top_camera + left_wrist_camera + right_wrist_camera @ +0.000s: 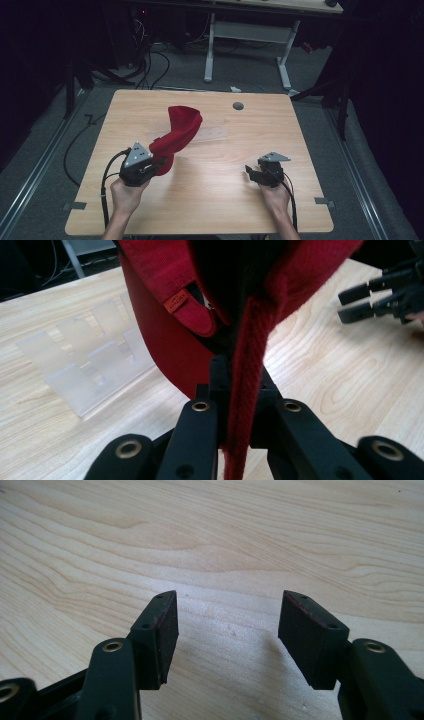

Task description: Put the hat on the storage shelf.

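A red fabric cap hangs in the air over the left middle of the wooden table, its crown up and away from me. My left gripper is shut on its lower edge. In the left gripper view the jaws pinch a red band of the cap, which bears a small orange label. My right gripper rests low over the table at the right, apart from the cap. Its pads stand wide open with only bare wood between them. It also appears far off in the left gripper view.
A clear plastic stand lies flat on the table beyond the cap, faint in the high view. A grey round cable port sits near the far edge. Cables and a desk frame are on the floor behind.
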`<state>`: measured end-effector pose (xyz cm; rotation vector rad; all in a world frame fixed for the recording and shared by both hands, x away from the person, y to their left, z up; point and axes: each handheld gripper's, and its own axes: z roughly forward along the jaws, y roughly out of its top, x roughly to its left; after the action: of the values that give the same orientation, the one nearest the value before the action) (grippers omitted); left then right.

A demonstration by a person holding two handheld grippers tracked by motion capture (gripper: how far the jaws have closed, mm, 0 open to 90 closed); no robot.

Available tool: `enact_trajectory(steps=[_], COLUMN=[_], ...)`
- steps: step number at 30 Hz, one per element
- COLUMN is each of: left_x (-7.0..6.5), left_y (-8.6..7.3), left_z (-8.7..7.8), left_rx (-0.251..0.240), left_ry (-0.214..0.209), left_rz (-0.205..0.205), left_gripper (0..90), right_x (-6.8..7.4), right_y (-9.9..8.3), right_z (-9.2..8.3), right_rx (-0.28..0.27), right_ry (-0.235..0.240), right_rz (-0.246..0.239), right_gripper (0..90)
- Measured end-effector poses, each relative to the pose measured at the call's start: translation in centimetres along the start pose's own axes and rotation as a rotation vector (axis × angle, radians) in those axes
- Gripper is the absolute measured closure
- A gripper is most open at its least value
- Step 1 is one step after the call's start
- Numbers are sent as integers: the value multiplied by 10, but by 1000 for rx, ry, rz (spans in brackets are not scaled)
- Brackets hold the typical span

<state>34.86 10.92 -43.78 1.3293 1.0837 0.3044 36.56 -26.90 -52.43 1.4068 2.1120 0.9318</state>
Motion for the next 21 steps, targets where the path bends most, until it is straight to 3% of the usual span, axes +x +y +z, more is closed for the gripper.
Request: enact_trajectory(steps=[4, 8, 12, 18, 21], left_x=[4, 9, 12, 18, 22], left_y=[8, 16, 25, 41, 50], left_z=[1, 1, 0, -2, -1], left_rx=[-21, -36, -56, -85, -114], left_ry=[19, 24, 26, 40, 38], left_rz=[-19, -64, -93, -100, -130], left_gripper=[849, 849, 848, 847, 847], right_x=[1, 5, 6, 6, 6], right_y=[-3, -4, -4, -4, -4], right_z=[4, 6, 6, 6, 6], right_rx=[7, 9, 9, 9, 9], right_ry=[9, -14, -15, -16, -16], right_rz=[7, -28, -29, -29, -29], right_gripper=[398, 386, 385, 384, 384])
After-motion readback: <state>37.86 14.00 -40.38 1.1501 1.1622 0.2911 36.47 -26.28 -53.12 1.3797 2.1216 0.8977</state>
